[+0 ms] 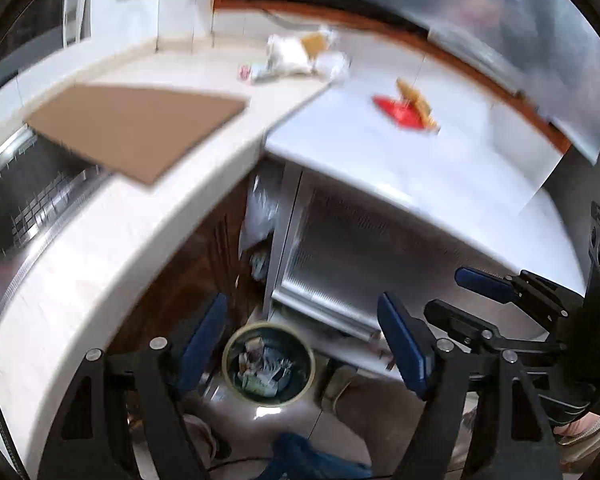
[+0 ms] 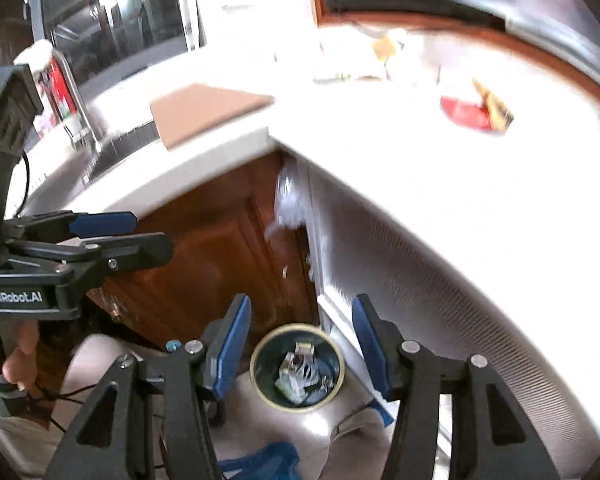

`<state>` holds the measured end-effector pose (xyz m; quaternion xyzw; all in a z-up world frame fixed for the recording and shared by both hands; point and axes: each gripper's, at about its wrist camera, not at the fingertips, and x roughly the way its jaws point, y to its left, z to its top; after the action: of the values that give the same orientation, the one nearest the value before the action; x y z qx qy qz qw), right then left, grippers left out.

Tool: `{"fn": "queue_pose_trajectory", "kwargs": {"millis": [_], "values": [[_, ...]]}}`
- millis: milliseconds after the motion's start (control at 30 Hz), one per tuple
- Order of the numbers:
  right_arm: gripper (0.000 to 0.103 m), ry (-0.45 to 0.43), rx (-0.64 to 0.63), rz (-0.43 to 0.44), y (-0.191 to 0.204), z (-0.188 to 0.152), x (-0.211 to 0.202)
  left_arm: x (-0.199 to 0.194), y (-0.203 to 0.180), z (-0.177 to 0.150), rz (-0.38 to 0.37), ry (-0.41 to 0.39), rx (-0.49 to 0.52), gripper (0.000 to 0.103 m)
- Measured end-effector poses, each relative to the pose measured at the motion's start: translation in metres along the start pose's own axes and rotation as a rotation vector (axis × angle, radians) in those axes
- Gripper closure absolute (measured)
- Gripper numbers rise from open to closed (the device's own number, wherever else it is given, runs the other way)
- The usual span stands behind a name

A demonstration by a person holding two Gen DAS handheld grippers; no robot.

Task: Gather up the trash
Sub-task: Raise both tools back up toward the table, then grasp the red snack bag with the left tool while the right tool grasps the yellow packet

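Brimming round bin [image 1: 269, 362], crumpled glossy wrappers

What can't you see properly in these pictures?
- Pile of wrappers, left view: motion blur, kinds unclear; in the right view glare washes it out.
- Bin contents, both views: too small to name.
- Sink, left view: cut by the edge, partly under cardboard.

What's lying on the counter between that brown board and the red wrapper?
Nothing: in the left wrist view, the counter between the brown board and the red wrapper is bare. The pile of crumpled wrappers sits farther back.
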<state>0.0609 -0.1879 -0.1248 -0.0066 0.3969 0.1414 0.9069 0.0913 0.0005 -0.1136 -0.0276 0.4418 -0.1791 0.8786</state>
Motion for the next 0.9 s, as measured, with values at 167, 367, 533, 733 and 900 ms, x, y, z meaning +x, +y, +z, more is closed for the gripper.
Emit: {"fn": "queue_pose_trajectory", "kwargs": {"millis": [167, 367, 533, 733, 900], "values": [[0.050, -0.075, -0.004, -0.052, -0.012, 0.038, -0.039, -0.030, -0.026, 0.042, -0.018, -0.062, 0.057, 0.024], [0.050, -0.136, 0.038, -0.127, -0.058, 0.081, -0.069, -0.035, -0.064, 0.100, -0.050, -0.113, 0.102, 0.023], [0.050, -0.147, 0.110, -0.150, -0.111, 0.113, -0.064, 0.008, -0.098, 0.157, -0.074, -0.084, 0.146, 0.023], [0.047, -0.132, 0.255, -0.131, -0.187, 0.152, -0.035, 0.090, -0.119, 0.207, -0.082, 0.006, 0.150, 0.023], [0.039, -0.125, 0.344, -0.114, -0.241, 0.174, 0.002, 0.164, -0.128, 0.236, -0.094, 0.084, 0.122, 0.023]]}}
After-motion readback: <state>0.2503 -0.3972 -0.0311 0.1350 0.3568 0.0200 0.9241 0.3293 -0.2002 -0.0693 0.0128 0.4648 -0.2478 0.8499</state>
